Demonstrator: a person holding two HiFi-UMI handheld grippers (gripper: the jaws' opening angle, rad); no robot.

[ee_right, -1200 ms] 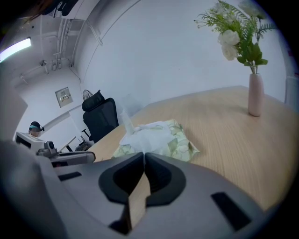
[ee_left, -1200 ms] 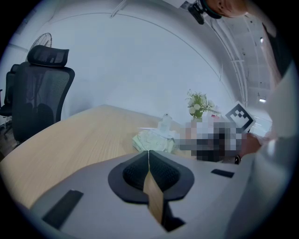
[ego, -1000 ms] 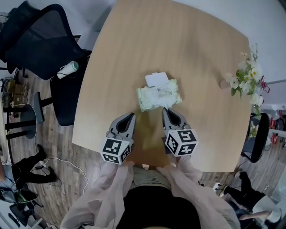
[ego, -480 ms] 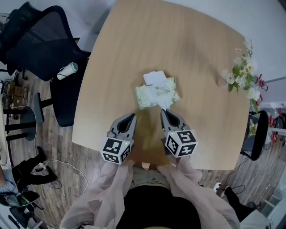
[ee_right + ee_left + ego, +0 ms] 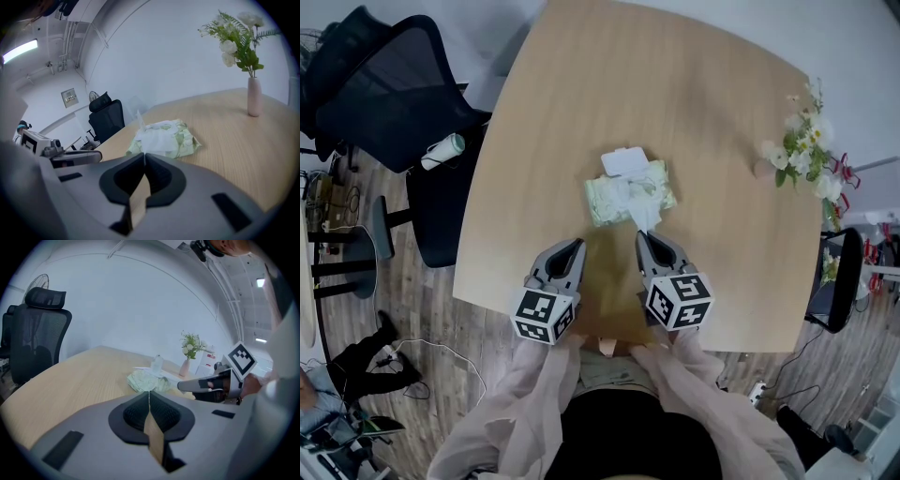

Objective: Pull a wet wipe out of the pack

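Note:
A pale green wet wipe pack [image 5: 614,199] lies in the middle of the wooden table [image 5: 675,84], its white lid [image 5: 624,162] flipped open at the far side. A white wipe [image 5: 644,217] stretches from the pack's opening to my right gripper [image 5: 646,234], which is shut on its end. In the right gripper view the wipe [image 5: 157,140] runs from the pack [image 5: 183,138] down to the closed tips of my right gripper [image 5: 144,154]. My left gripper [image 5: 575,245] hovers left of the right one, near the pack's near left corner, shut on nothing; in its own view the left gripper [image 5: 149,393] faces the pack [image 5: 145,380].
A pink vase with white flowers [image 5: 802,150] stands at the table's right edge. A black office chair [image 5: 384,89] with a white roll [image 5: 442,146] on it sits left of the table. The table's near edge lies just under both grippers.
A strip of wipe has come out of the pack and now spans the gap to the right gripper's tips. The left gripper has stayed where it was.

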